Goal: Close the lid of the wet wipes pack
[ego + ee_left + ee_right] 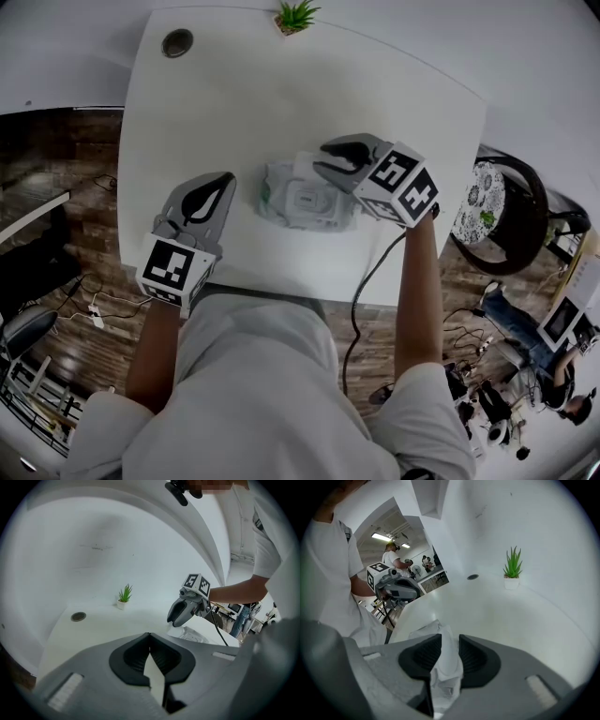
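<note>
On the table [216, 94], a crinkled white wet wipes pack [302, 202] lies beneath narrowly parted right tongs [323, 157]; left tongs [225, 178] closed, empty.

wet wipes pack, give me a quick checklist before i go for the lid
1. White crinkly plastic wet wipes pack lies flat on the white table: ok.
2. Lid up or already down: cannot tell from these views.
3. Right gripper over the pack's far right edge: ok.
4. Right claw: narrowly apart, pack material shows in the gap. Pinching it or just above it: cannot tell.
5. Left gripper: claw shut and empty, beside the pack, not touching it. Not ok if you want the pack steadied.
6. Small green potted plant at the table's far edge, well away from the pack: ok.
</note>
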Motion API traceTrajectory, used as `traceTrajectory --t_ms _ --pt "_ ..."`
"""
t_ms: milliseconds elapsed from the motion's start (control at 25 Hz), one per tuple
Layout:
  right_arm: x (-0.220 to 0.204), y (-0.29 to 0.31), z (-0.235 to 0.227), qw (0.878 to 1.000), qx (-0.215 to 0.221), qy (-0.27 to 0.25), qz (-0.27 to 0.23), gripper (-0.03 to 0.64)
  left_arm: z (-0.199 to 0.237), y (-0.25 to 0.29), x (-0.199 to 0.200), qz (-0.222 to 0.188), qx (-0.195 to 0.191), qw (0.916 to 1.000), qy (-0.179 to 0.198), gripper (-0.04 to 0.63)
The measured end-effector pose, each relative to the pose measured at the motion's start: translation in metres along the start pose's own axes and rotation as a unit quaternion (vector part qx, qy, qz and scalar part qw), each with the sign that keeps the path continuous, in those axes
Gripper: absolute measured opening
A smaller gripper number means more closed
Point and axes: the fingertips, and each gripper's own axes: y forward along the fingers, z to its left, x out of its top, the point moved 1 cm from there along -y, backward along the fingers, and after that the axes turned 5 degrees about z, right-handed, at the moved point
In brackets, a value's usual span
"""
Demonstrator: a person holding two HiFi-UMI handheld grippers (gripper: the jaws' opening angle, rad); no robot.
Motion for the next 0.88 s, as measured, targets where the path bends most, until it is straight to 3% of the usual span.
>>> traceTrajectory --t_ms 440,880 --pt "-0.001 -0.023 0.046 0.999 -0.030 -0.004 -0.039 0.121 -0.018 -0.022 -0.004 -0.011 -0.012 0.9997 0.019 0.000" --pt "-0.034 -0.002 0.100 1.000 -0.012 0.008 -0.018 0.121 -0.031 -0.042 -0.012 -0.014 -0.023 0.9989 0.038 -0.001"
